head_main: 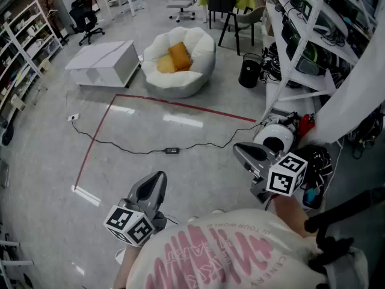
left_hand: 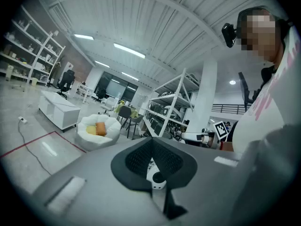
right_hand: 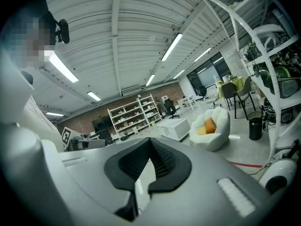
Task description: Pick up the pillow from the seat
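Across floor: pillow on seat, cabinet beside.
Between: cable, red tape.
Fingers: left gripper, right gripper both together, empty.

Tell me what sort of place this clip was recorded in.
Probably an open lab or workshop hall. It has metal shelving racks loaded with equipment, an office chair, and a red tape line on a polished floor. A white beanbag seat holds the orange pillow.

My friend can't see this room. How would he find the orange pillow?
Past the red tape line on the floor sits a big white beanbag seat, beside a low white cabinet. The orange pillow lies in its hollow, darker than the yellow cushion next to it.
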The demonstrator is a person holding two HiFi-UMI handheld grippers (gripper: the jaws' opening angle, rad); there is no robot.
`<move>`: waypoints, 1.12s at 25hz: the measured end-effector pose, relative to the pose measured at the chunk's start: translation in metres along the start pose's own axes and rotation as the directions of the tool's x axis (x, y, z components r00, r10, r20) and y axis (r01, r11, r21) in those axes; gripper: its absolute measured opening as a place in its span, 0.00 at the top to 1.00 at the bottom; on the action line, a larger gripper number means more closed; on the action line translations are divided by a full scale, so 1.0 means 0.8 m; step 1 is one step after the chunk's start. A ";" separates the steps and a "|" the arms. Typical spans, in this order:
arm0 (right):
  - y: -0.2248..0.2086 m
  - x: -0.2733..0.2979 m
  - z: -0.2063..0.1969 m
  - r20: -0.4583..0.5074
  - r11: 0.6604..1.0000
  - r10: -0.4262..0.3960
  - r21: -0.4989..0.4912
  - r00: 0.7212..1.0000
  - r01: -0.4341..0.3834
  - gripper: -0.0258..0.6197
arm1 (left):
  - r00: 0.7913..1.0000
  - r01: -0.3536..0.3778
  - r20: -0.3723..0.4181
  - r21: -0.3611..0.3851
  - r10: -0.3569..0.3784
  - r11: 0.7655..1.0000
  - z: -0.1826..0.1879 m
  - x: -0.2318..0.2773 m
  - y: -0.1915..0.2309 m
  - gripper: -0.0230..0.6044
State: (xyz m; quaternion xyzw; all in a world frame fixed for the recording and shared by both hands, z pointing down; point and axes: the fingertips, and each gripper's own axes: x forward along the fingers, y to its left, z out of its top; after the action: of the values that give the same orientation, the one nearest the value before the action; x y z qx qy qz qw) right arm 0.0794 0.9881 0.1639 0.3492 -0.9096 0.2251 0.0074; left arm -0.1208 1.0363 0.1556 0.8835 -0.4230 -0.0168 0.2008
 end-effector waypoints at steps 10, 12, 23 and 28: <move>0.014 0.014 -0.003 -0.001 1.000 0.001 0.008 1.000 -0.001 0.95 | 1.000 -0.013 0.008 -0.002 0.013 1.000 0.003 -0.019 0.017 0.94; 0.019 0.017 -0.003 0.007 1.000 0.001 0.020 1.000 -0.001 0.95 | 1.000 -0.013 0.007 -0.002 0.013 1.000 0.004 -0.026 0.020 0.94; 0.027 0.020 -0.014 0.081 0.993 -0.079 0.096 0.994 0.071 0.95 | 0.998 0.051 0.026 -0.020 -0.050 0.998 0.002 -0.048 0.044 0.94; 0.002 0.007 -0.018 0.070 0.988 -0.129 0.100 0.989 0.122 0.95 | 0.998 0.057 -0.009 -0.021 -0.057 0.998 -0.013 -0.025 0.049 0.94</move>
State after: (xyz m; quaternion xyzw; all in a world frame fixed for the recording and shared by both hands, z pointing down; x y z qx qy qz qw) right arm 0.0722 0.9914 0.1773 0.4140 -0.8736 0.2540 -0.0301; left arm -0.1605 1.0327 0.1772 0.8931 -0.3965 -0.0227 0.2113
